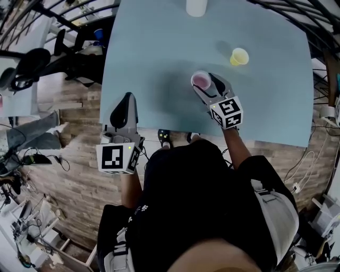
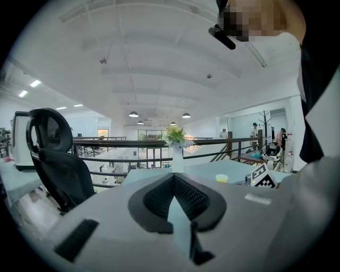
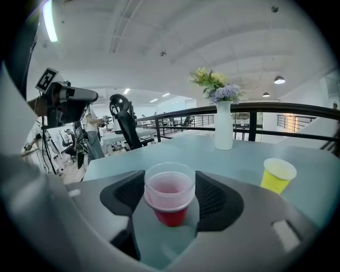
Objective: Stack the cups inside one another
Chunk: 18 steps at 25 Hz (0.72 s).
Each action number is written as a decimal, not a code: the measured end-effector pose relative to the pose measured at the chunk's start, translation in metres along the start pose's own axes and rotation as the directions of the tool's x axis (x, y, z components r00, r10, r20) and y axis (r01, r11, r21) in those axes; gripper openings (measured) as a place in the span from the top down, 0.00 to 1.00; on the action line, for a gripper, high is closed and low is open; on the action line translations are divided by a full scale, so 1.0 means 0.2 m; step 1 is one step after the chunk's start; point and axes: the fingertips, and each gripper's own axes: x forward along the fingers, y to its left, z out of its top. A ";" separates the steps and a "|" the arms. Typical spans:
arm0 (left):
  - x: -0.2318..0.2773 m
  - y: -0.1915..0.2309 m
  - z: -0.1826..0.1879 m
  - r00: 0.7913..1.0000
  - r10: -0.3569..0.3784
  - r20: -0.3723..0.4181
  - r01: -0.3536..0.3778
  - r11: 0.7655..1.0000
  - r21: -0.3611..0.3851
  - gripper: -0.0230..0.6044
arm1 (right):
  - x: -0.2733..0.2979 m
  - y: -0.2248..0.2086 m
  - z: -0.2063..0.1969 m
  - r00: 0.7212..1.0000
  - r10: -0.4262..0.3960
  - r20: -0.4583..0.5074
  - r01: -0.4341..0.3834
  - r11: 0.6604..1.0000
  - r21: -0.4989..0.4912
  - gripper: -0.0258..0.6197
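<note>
A red cup (image 3: 170, 197) with a pale, see-through upper wall stands upright between the jaws of my right gripper (image 3: 170, 183). Both pads lie against its rim, so the gripper is shut on it. In the head view this cup (image 1: 200, 80) is over the middle of the light blue table (image 1: 154, 58), with the right gripper (image 1: 205, 81) reaching in from the front. A yellow cup (image 1: 239, 56) (image 3: 277, 176) stands upright and apart, further back on the right. My left gripper (image 1: 126, 99) (image 2: 173, 176) rests at the table's front left edge, jaws together, holding nothing.
A white vase (image 1: 196, 6) (image 3: 223, 127) with flowers stands at the table's far edge. A black office chair (image 2: 56, 159) is off the table's left side. Cables and gear lie on the wooden floor (image 1: 79, 106) around the table.
</note>
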 end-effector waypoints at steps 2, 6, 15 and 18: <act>0.00 0.00 0.01 1.000 0.006 -0.003 -0.006 1.000 -0.001 0.98 | 0.00 0.00 0.00 1.000 0.000 -0.006 0.000 1.000 -0.014 0.49; -0.01 -0.01 0.00 1.000 0.001 0.001 -0.001 1.000 0.001 0.98 | -0.01 0.00 -0.02 1.000 -0.006 -0.017 0.005 1.000 -0.028 0.49; -0.04 0.01 0.01 1.000 -0.015 0.017 0.015 1.000 0.005 0.98 | -0.04 0.00 0.06 0.999 -0.024 0.049 0.024 1.000 0.000 0.48; -0.03 0.01 0.02 0.999 -0.025 0.022 0.025 1.000 0.004 0.98 | -0.07 0.00 0.12 0.996 -0.038 0.085 0.037 0.999 0.013 0.48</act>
